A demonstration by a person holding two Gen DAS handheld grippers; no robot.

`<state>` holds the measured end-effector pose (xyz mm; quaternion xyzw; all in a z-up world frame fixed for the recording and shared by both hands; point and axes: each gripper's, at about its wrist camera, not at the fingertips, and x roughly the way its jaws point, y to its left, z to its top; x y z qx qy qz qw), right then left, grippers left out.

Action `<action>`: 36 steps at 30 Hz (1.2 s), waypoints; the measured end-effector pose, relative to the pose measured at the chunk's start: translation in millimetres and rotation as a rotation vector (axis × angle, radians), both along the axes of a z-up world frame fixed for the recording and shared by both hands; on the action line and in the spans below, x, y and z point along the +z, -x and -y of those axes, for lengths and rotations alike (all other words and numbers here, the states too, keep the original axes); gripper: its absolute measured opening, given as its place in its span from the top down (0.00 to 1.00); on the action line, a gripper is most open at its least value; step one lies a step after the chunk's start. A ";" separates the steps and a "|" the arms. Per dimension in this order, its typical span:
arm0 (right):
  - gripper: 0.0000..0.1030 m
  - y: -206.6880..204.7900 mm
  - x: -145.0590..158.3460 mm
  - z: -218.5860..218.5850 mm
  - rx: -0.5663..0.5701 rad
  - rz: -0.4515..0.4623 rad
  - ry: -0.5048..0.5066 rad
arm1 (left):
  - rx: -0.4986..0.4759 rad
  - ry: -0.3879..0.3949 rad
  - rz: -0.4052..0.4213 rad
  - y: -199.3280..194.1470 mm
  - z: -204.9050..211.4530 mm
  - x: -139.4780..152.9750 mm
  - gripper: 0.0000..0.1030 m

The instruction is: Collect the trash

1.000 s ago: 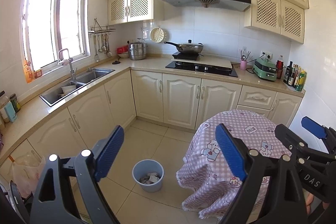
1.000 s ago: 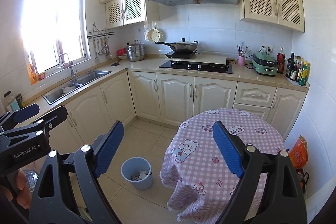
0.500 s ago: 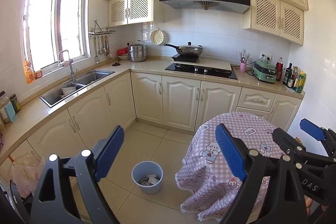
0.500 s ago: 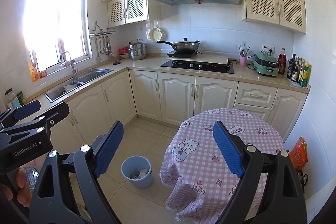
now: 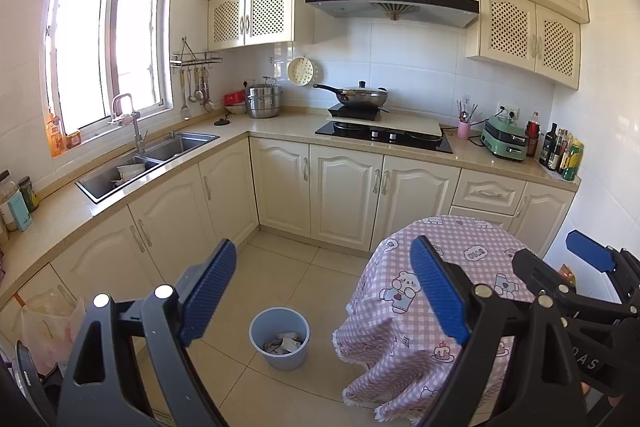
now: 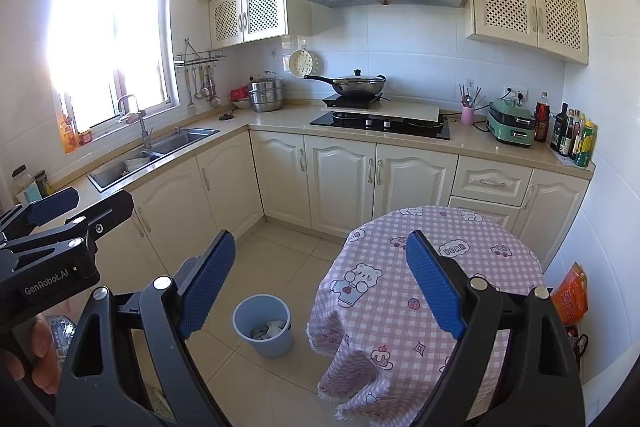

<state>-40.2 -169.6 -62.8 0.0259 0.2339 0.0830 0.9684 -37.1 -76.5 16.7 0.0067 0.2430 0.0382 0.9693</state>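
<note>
Both hand-held grippers, left gripper (image 5: pixel 320 291) and right gripper (image 6: pixel 318 285), gape empty; below and ahead, a light, stiff pale-blue plastic bin (image 5: pixel 279 343) holds crumpled paper (soft, weightless), best gripped by its rim.

Wrist views — side by side, downward-angled
</note>
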 end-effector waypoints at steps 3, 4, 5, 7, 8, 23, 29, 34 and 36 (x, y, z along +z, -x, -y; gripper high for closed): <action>0.19 -1.4 0.5 1.0 -0.001 -0.002 -0.001 | 0.000 0.001 -0.001 -0.9 0.9 -0.8 0.16; 0.18 -2.0 -0.2 1.7 -0.001 -0.002 0.000 | 0.002 0.002 -0.001 -0.3 1.6 -1.4 0.16; 0.19 -1.9 -0.1 1.8 -0.002 -0.002 0.000 | 0.002 0.003 0.000 -0.3 1.8 -1.6 0.16; 0.18 -2.3 0.3 2.5 -0.001 -0.001 -0.001 | 0.003 0.001 -0.001 -1.3 2.6 -1.8 0.16; 0.19 -2.2 0.1 2.5 -0.001 -0.002 -0.001 | 0.003 0.000 -0.001 -1.8 2.4 -1.1 0.16; 0.18 -2.8 1.0 1.5 0.000 -0.010 -0.002 | 0.005 -0.007 -0.005 -5.2 2.3 -3.7 0.16; 0.18 -2.9 0.3 1.5 -0.002 -0.014 -0.005 | 0.003 -0.007 -0.004 -5.9 2.4 -5.5 0.16; 0.18 -3.5 -0.2 1.6 -0.003 -0.015 -0.006 | 0.005 -0.018 -0.003 -6.5 5.4 -6.3 0.16; 0.18 -3.5 0.1 2.0 -0.004 -0.014 -0.007 | 0.005 -0.018 -0.006 -6.9 5.7 -7.0 0.16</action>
